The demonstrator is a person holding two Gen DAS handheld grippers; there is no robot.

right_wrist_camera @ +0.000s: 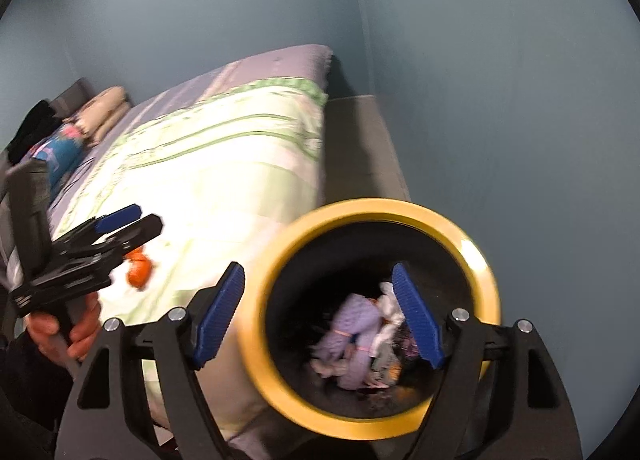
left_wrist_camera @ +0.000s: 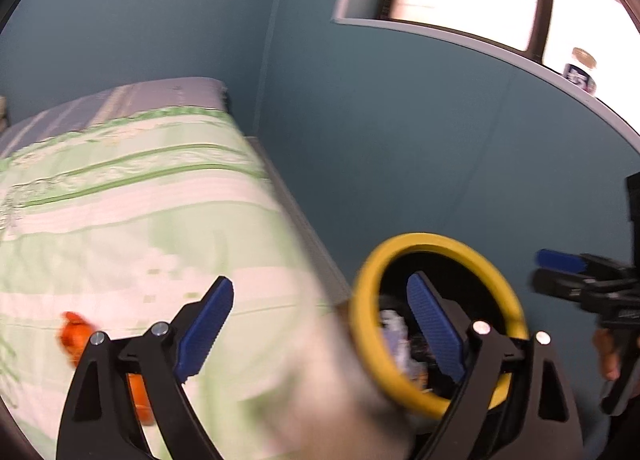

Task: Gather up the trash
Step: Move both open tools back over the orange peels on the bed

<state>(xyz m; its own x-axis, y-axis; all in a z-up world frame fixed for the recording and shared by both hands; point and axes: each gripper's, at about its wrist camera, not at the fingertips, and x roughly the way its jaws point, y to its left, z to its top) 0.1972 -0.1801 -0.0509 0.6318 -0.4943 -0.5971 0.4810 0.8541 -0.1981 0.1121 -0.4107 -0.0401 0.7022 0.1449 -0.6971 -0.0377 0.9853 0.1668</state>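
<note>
The left tool (left_wrist_camera: 316, 324) stood wide open with nothing between its blue pads (left_wrist_camera: 206, 326); its left finger hung over the bed (left_wrist_camera: 120, 187) and its right finger crossed the mouth of the yellow-rimmed bin (left_wrist_camera: 362, 324); the right tool (right_wrist_camera: 318, 314) was spread just as wide and held nothing either, one pad (right_wrist_camera: 218, 318) outside the rim and the other over the bin's dark opening; the bin (right_wrist_camera: 260, 300) sat just beside the bed's near corner, against the teal wall (right_wrist_camera: 500, 99); inside it lay a heap of crumpled trash (right_wrist_camera: 356, 340), pale lilac and white scraps, blurred, with a touch of orange low down; on the green-and-white bedspread (right_wrist_camera: 224, 163) an orange wrapper (right_wrist_camera: 138, 266) lay loose, crumpled, well apart from the bin; in the left wrist view the same orange piece (left_wrist_camera: 74, 334) showed partly behind the tool's black frame; in the right wrist view the left tool (right_wrist_camera: 120, 219) hovered just above and beside that wrapper, the person's hand (right_wrist_camera: 64, 334) wrapped round its grip; pillows (right_wrist_camera: 104, 109) and a blue cloth (right_wrist_camera: 60, 155) lay at the far end of the bed; a jar (left_wrist_camera: 580, 69) stood on the window ledge (left_wrist_camera: 480, 39).
</note>
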